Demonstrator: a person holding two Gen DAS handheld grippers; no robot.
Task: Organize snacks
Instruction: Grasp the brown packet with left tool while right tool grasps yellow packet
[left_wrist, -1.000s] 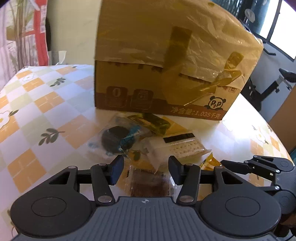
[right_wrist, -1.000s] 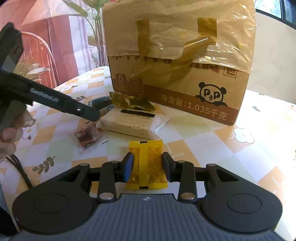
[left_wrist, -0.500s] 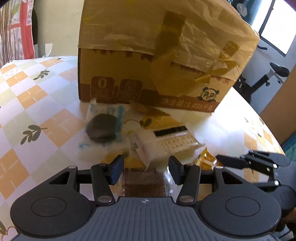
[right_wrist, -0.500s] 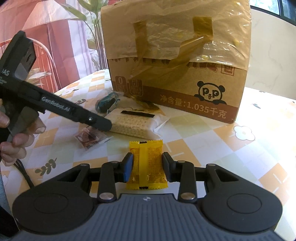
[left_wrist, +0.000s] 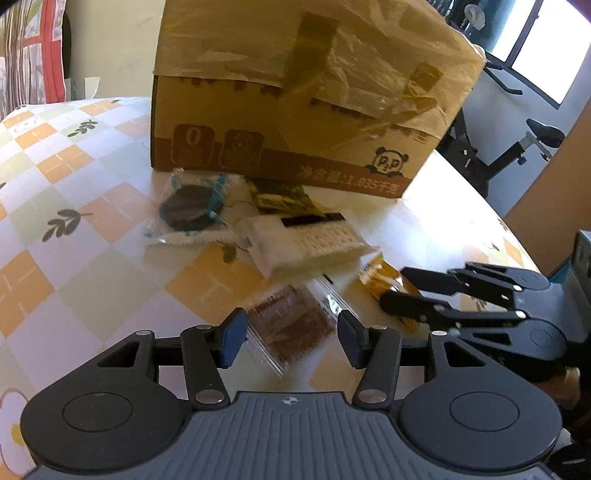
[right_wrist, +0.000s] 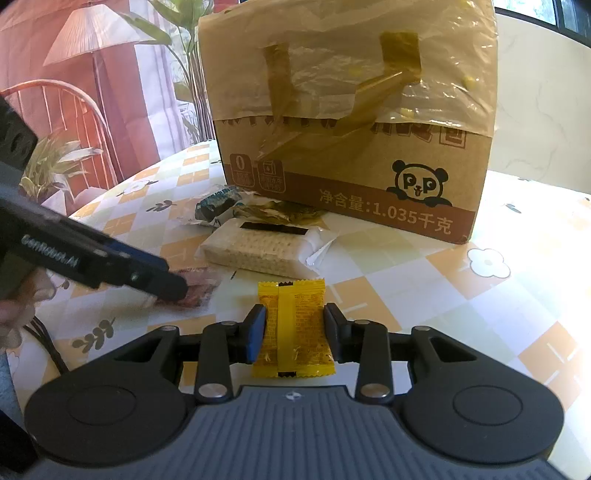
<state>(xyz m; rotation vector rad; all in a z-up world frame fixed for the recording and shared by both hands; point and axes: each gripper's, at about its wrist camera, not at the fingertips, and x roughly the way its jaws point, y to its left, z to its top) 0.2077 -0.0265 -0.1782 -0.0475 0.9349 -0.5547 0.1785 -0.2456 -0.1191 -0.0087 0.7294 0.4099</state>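
Note:
A brown snack in a clear wrapper (left_wrist: 291, 325) lies on the checked tablecloth (left_wrist: 92, 229). My left gripper (left_wrist: 288, 338) is open and straddles it, pads clear of the wrapper. The right wrist view shows a left fingertip (right_wrist: 173, 291) low over that same brown snack (right_wrist: 201, 291). My right gripper (right_wrist: 293, 332) is shut on a yellow packet (right_wrist: 293, 325) that lies flat on the table. Behind them lie a white cracker pack (right_wrist: 258, 247), a dark round cookie pack (left_wrist: 188, 210) and a green-gold packet (left_wrist: 280, 195).
A large taped cardboard box (right_wrist: 351, 147) with a panda logo stands right behind the snacks. A hand (right_wrist: 14, 306) holds the left gripper at the left edge, with a black cable (right_wrist: 48, 347) beside it. An exercise bike (left_wrist: 517, 147) stands beyond the table's right edge.
My left gripper has moved forward and down until the brown snack lies between its fingers. The right gripper and its yellow packet have kept still.

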